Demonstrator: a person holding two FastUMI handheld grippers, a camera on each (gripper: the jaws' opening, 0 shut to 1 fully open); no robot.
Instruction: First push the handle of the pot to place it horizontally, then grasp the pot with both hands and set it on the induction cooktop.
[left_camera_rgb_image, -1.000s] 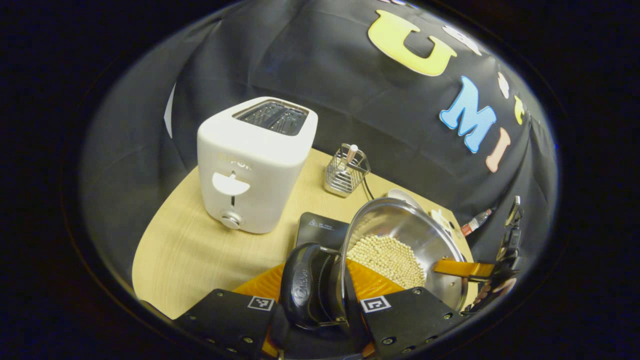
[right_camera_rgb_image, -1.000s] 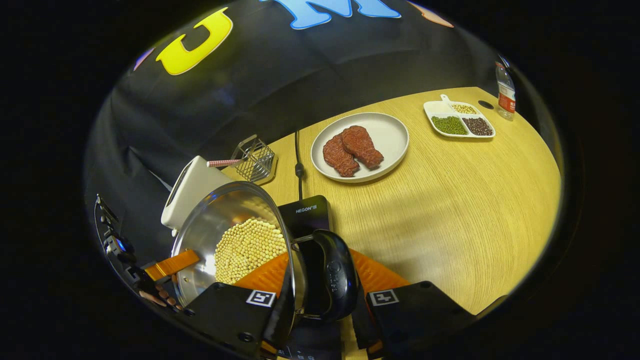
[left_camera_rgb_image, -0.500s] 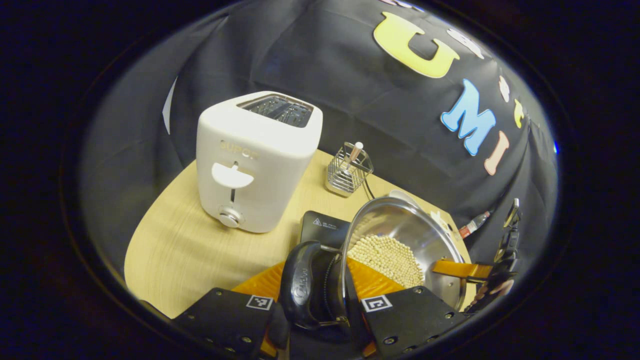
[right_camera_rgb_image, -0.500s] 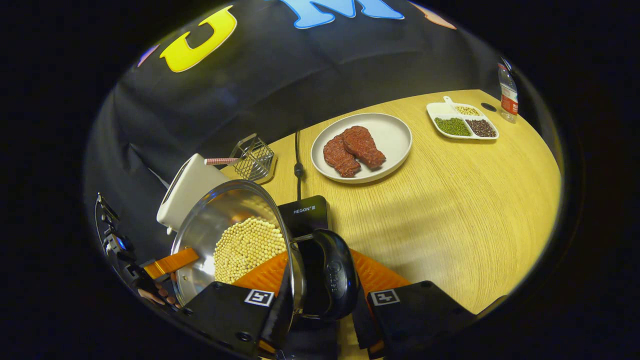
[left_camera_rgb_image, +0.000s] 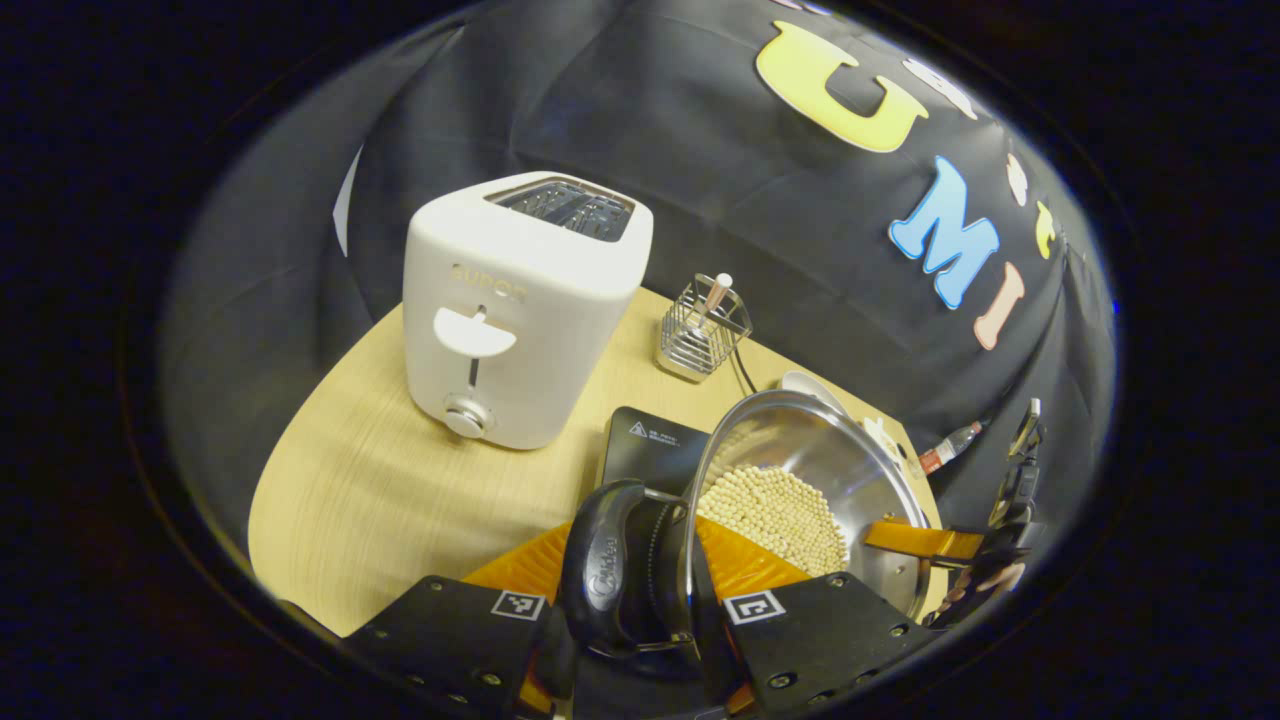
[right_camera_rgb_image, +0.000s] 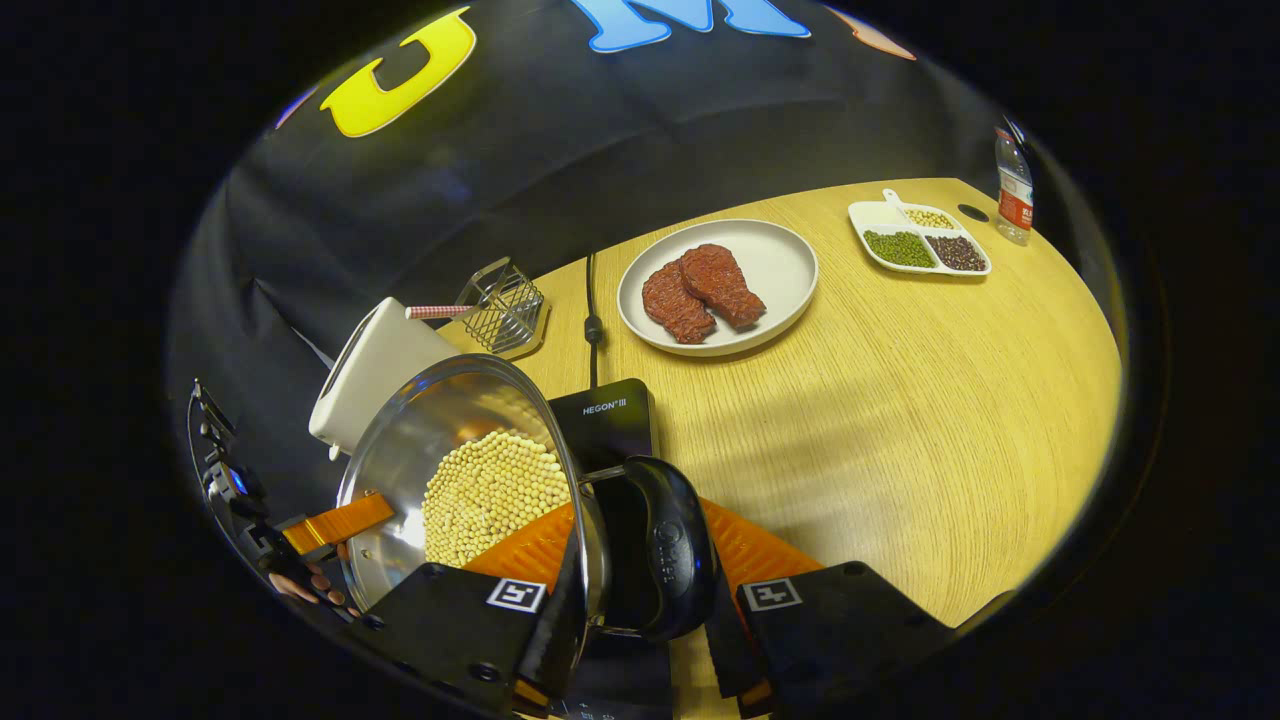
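- Looking along the left gripper (left_camera_rgb_image: 640, 600) in the left gripper view, its two orange ribbed fingers (left_camera_rgb_image: 740, 565) are closed on the pot's black handle (left_camera_rgb_image: 610, 570), one on each side; the fingertips are hidden behind the handle and the pot's rim.
- The pot (left_camera_rgb_image: 850, 470) is shiny steel, round, and filled with small pale beads (left_camera_rgb_image: 775, 515); it is held above the black cooktop (left_camera_rgb_image: 650, 455), of which a corner shows past the rim. Whether the pot's base touches the cooktop cannot be told.
- At the pot's far side an orange finger of the other gripper (left_camera_rgb_image: 925, 540) reaches to the rim, with a hand (left_camera_rgb_image: 985, 580) cut off at the edge.
- A smooth white toaster (left_camera_rgb_image: 520, 310) stands on the pale wood-grain table (left_camera_rgb_image: 350, 500); a wire basket (left_camera_rgb_image: 700, 335) sits beyond, by the black cloth wall.
- In the right gripper view, the right gripper (right_camera_rgb_image: 650, 590) likewise clamps the opposite black handle (right_camera_rgb_image: 665, 550) between its orange fingers (right_camera_rgb_image: 750, 555), tips hidden.
- The pot (right_camera_rgb_image: 400, 470) hangs left of the cooktop (right_camera_rgb_image: 610, 425), partly covering it.
- Farther off on the table (right_camera_rgb_image: 900, 400) lie a round white plate (right_camera_rgb_image: 785, 270) with two reddish-brown slabs of meat (right_camera_rgb_image: 700, 290), a divided dish (right_camera_rgb_image: 915, 245) of beans, and a bottle (right_camera_rgb_image: 1012, 190) at the far edge, partly cut off.
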